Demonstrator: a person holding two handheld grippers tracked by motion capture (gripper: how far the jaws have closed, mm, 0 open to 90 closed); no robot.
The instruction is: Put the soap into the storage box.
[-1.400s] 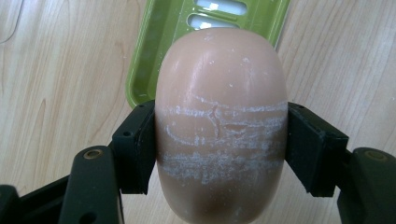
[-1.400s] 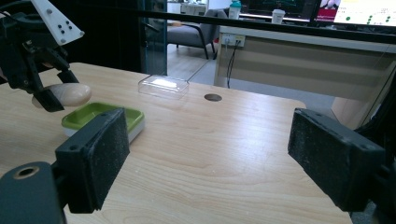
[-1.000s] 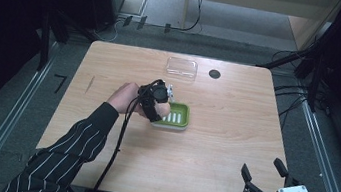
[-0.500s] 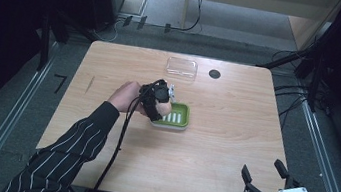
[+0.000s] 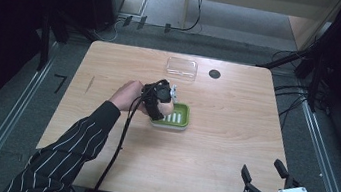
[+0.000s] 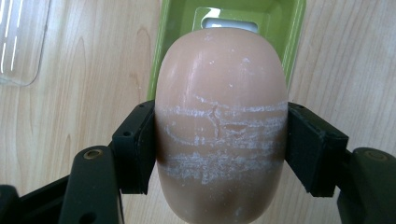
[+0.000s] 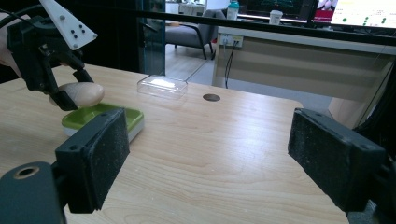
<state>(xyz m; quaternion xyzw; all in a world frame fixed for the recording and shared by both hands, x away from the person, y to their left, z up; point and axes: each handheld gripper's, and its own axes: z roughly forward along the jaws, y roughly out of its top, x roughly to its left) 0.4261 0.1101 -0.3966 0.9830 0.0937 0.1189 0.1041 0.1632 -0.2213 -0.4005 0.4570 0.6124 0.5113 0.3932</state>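
The left gripper (image 5: pixel 164 100) held a pale pink bar of soap (image 6: pixel 220 126) between its 2 jaws, which pressed on the bar's long sides. The soap hung just above the near left end of a green soap dish (image 5: pixel 178 117) that sat near the middle of the tabletop (image 5: pixel 233 135). In the left gripper view the dish (image 6: pixel 280 28) lay directly beyond the bar, with white ribs showing in its bottom. The step in hand looked like placing the soap into the dish. The next move probably called for lowering the bar until it rested on the ribs, centred between the dish walls, then spreading the jaws to let go.

The right gripper (image 5: pixel 266 190) waited at the near right corner, well apart from the dish, with its jaws wide and holding nothing.

The tabletop was light wood with a dark round grommet (image 5: pixel 214 74) near its far edge. A clear plastic lid (image 5: pixel 181 68) lay just left of the grommet. Beyond the tabletop stood a pale desk (image 7: pixel 299 51), a chair (image 7: pixel 187 35) and dark stands, with cables on a grey floor (image 5: pixel 171 5).
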